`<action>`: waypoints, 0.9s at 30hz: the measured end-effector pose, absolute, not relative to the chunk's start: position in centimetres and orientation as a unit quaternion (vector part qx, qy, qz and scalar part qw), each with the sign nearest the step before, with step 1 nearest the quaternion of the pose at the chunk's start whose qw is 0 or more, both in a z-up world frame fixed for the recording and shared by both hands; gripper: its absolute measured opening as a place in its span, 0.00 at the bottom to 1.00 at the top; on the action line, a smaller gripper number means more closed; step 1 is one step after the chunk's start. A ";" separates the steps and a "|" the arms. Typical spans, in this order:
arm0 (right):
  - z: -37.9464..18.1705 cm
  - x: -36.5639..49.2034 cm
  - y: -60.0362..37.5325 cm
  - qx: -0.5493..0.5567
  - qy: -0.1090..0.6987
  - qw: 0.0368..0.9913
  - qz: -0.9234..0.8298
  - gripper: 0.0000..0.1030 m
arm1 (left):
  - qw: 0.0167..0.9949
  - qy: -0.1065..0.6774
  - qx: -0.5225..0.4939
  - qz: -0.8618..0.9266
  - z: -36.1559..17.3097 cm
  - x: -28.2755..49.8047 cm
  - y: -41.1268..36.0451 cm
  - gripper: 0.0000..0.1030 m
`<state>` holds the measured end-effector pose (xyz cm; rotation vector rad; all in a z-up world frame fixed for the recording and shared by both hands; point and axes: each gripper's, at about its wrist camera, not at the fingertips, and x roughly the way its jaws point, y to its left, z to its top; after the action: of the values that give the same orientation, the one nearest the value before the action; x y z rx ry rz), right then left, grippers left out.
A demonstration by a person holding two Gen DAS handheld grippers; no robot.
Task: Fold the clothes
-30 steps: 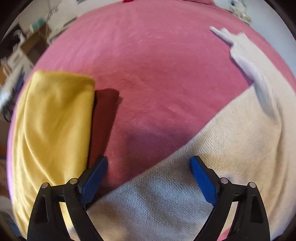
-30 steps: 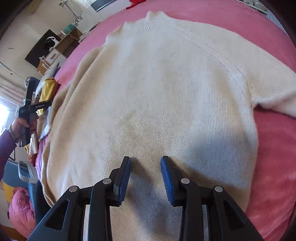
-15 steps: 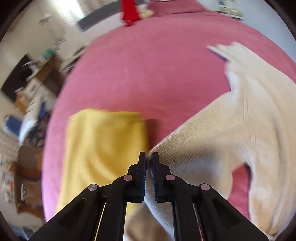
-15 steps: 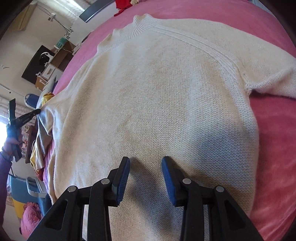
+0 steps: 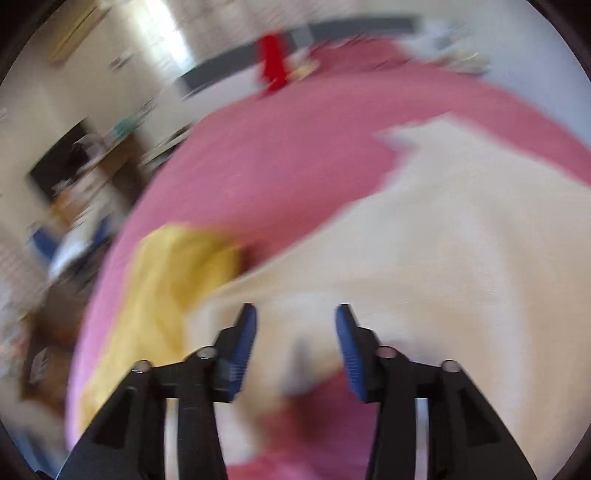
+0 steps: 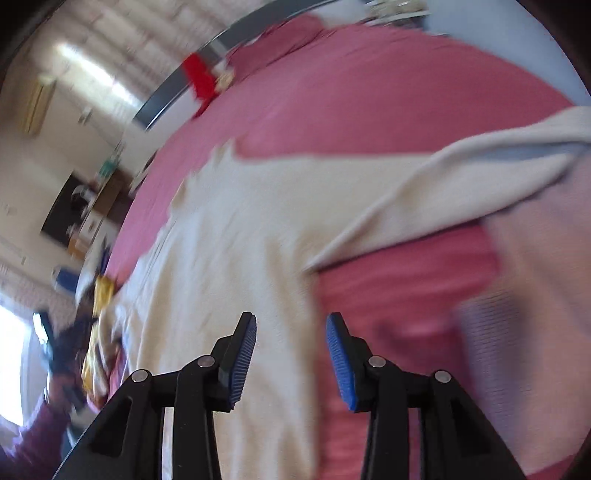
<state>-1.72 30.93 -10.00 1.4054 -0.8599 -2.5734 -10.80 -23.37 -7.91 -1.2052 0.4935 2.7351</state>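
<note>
A cream knitted sweater (image 5: 443, 258) lies on a pink bedspread (image 5: 277, 166); both views are motion-blurred. My left gripper (image 5: 295, 332) is open and empty above the sweater's near-left part. In the right wrist view the sweater (image 6: 240, 240) spreads across the bed, one sleeve (image 6: 461, 177) reaching to the right. My right gripper (image 6: 291, 343) is open and empty above the sweater's right edge, where cream cloth meets the pink bedspread (image 6: 369, 103).
A folded yellow garment (image 5: 166, 295) lies on the bed left of the sweater. A red item (image 5: 271, 62) sits at the far end of the bed by a grey headboard (image 5: 332, 29). Furniture and clutter (image 5: 74, 173) stand left of the bed.
My left gripper was shut on the sweater's edge half a second ago; it has opened and let go. Both cameras have tilted up, and my right gripper has shifted to the sweater's right edge.
</note>
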 end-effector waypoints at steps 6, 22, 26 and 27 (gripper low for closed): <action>-8.3 -0.7 45.6 0.426 -0.376 -0.093 -0.818 0.41 | 0.165 0.205 -0.405 0.876 -12.2 -6.9 -8.3 0.52; -7.0 1.0 60.0 0.321 -0.615 -0.130 -0.708 0.45 | 0.110 0.026 -0.408 0.906 -19.7 -1.8 -5.4 0.77; -8.7 0.8 61.4 0.324 -0.641 -0.176 -0.673 0.41 | 0.113 0.019 -0.408 0.906 -19.5 -2.0 -5.8 0.77; -9.1 0.6 61.7 0.315 -0.645 -0.174 -0.674 0.41 | 0.114 0.017 -0.408 0.906 -19.1 -1.9 -6.2 0.77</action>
<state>0.64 61.73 -9.05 1.1162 -2.2872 -2.3896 -1.94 -6.16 -19.11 -1.1965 0.0506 2.6555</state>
